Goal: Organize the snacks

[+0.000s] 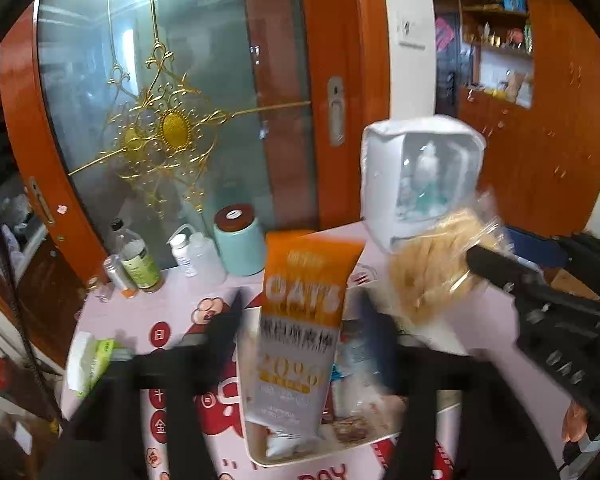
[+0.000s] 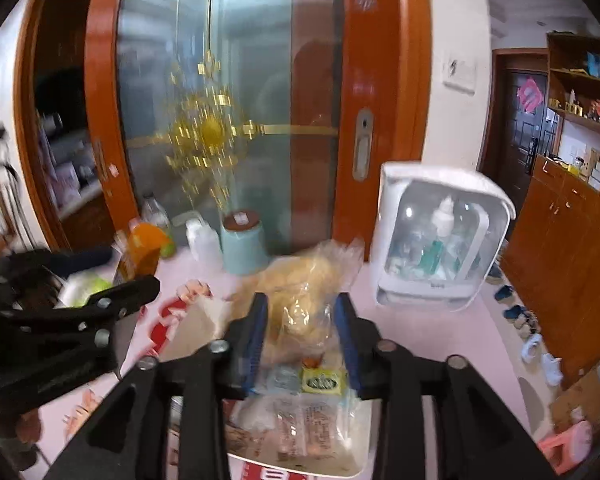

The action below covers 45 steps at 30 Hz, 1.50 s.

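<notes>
My left claw is wide open. The orange and white oats packet stands up between its fingers. My fingers do not squeeze it. Its bottom end sits in the white tray, on top of other small snacks.

My right claw has a clear bag of yellow snacks between its blue pads. I cannot tell if the pads press on the bag or just sit beside it. The bag is above the same tray.

The tray is on the pink table. Farther back are a green jar and a white box. Behind them is a glass door.
</notes>
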Tool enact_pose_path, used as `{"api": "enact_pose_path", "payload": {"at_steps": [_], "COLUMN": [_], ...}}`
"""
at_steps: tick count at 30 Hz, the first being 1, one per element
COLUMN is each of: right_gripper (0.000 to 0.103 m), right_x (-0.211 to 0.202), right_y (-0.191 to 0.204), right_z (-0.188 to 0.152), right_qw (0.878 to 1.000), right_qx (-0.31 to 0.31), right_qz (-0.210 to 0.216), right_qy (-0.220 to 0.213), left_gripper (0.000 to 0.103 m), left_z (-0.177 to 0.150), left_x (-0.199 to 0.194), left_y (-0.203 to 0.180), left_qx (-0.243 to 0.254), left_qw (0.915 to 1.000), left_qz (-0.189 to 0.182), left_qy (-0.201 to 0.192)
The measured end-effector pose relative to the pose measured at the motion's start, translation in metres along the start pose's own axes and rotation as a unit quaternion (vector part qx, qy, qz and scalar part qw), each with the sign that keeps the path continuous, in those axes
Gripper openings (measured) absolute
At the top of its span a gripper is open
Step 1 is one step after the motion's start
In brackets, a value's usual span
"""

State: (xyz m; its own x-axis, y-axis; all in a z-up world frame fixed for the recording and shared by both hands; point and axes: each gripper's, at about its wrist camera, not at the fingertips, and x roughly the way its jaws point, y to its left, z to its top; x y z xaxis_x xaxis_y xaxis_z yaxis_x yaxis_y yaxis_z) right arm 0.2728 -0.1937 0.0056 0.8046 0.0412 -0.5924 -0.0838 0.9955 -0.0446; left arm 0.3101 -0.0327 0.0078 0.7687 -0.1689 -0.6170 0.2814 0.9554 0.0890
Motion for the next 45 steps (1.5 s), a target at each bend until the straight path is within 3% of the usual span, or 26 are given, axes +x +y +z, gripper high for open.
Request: {"api": "enact_pose_path", "payload": {"at_steps": [1, 4, 6, 18, 28, 37, 45], "right_gripper": [0.051, 0.064, 0.066, 0.066, 0.066, 0.066, 0.066], "right_x": [0.006, 0.014, 0.014, -0.017, -0.081, -0.140, -0.176], "right_y": [0.002, 0.001, 0.001, -0.011, -0.009, 0.004, 0.017], "right_z": [-0.003, -0.012, -0.019, -0.037, -0.057, -0.082, -0.099], "right_qw": [1.000, 1.000, 1.000, 0.998, 0.998, 0.996, 0.993], "right_qx": [-0.002, 0.008, 0.011, 0.044, 0.038, 0.021, 0.029], "right_qz": [-0.007, -0.017, -0.011, 0.001, 0.029, 0.066, 0.101], "right_qy": [0.007, 0.016, 0.019, 0.043, 0.046, 0.048, 0.059], "left_gripper": [0.103, 0.102, 0.102, 0.102, 0.102, 0.103, 0.102], "left_z": [-0.004, -0.016, -0.023, -0.043, -0.070, -0.106, -0.132], "left_x": [0.003, 0.007, 0.010, -0.029, -0.108, -0.185, -0.228], "left_y": [-0.002, -0.004, -0.003, 0.005, 0.004, 0.001, -0.003], "left_qx": [0.007, 0.019, 0.018, -0.039, -0.071, -0.099, -0.114], "left_qw": [0.9997, 0.9992, 0.9991, 0.9985, 0.9967, 0.9931, 0.9898], "left_qz": [0.022, 0.035, 0.035, 0.017, 0.027, 0.058, 0.077], "left_qy": [-0.001, 0.002, 0.014, 0.035, 0.028, 0.026, 0.035]}}
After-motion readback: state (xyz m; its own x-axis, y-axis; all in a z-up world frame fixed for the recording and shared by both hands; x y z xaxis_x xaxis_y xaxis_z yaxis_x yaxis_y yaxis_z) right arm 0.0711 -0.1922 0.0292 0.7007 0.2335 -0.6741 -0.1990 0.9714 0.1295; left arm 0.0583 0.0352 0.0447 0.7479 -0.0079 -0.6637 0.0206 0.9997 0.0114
